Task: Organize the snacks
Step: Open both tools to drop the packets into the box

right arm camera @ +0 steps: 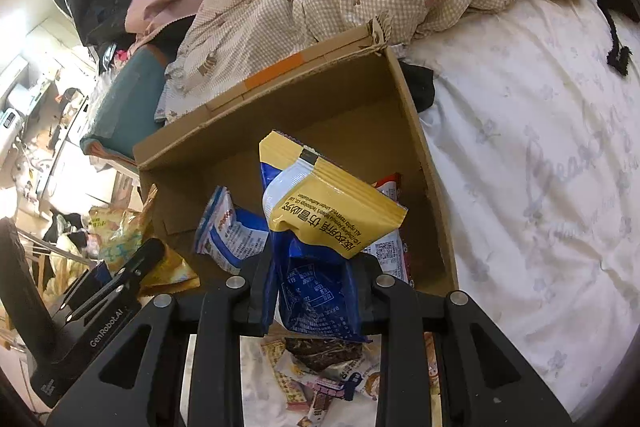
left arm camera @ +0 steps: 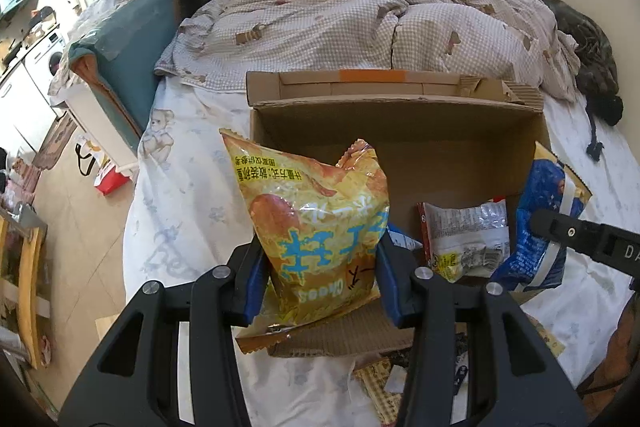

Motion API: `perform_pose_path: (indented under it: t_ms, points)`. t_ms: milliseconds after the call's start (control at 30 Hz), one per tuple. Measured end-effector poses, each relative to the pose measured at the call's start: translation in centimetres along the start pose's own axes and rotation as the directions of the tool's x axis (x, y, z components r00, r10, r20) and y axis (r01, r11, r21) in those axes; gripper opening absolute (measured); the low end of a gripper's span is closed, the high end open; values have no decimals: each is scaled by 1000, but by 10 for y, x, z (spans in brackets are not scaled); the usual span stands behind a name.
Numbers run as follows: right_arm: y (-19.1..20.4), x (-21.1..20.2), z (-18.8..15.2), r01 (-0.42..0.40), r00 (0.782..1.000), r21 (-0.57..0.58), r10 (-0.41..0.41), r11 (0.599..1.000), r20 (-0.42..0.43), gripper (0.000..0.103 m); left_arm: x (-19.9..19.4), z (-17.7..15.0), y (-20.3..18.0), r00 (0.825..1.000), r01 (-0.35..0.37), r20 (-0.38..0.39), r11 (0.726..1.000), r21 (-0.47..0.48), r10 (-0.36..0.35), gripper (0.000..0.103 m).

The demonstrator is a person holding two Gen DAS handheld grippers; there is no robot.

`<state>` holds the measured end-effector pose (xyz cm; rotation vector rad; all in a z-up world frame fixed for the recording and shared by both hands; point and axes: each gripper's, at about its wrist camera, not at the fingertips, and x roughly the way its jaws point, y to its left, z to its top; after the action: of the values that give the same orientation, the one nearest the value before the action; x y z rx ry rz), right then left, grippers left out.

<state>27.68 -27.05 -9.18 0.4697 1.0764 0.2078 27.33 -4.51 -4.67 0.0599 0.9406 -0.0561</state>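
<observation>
While both hands hang over the bed (left arm camera: 188,187), the left gripper (left arm camera: 320,279) has its fingers clamped on a puffy yellow snack bag (left arm camera: 316,227), whose lower end hangs below them, hiding the near edge of the cardboard box (left arm camera: 400,131). Beyond the fingers the open box holds a grey-and-white packet (left arm camera: 464,239), half hidden by the box wall. The right gripper (right arm camera: 316,291) pinches a blue-and-yellow snack pouch (right arm camera: 320,227) narrowly between its fingers, above the box interior. Past it, a blue-white packet (right arm camera: 228,227) and a red one, mostly covered, lie inside. Below the fingers, small wrappers (right arm camera: 320,379) lie scattered on the sheet, too cramped to read.
</observation>
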Motion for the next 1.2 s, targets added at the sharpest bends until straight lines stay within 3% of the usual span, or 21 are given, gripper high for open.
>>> perform_pose_path:
  t_ms: [333,633,733,767,800,900,1067,1133,1200]
  points:
    - [6,24,-1,-7,999,-22,6,1000,-43,29,14,0,6,1000,3,-16,1000,-27,-3,43]
    - [14,19,-3,-3,1000,-45,3,999,-16,32,9,-1,3,1000,-17,4,1000,-15,17,44]
    - [8,15,-2,23,1000,-6,-23,1000,16,45,5,-2,-3,999,-42,34,999,23,41,45]
    - [5,13,-2,35,999,10,-35,999,26,63,4,-3,-5,997,-58,44,997,46,56,46]
    - [2,11,-3,41,998,24,-41,999,36,76,3,-3,-5,997,-62,47,997,51,59,48]
    - [-2,6,0,31,998,42,-33,999,47,76,0,-2,0,998,-47,52,999,9,47,71]
    - [1,2,0,39,998,32,-40,999,41,76,-9,-2,-1,993,-68,94,998,11,67,78]
    - [3,0,-1,38,998,27,-39,999,40,76,-11,-2,0,994,-59,95,998,4,59,87]
    - [5,-3,-1,40,998,22,-41,999,42,76,-11,-2,1,995,-45,83,999,-5,45,87]
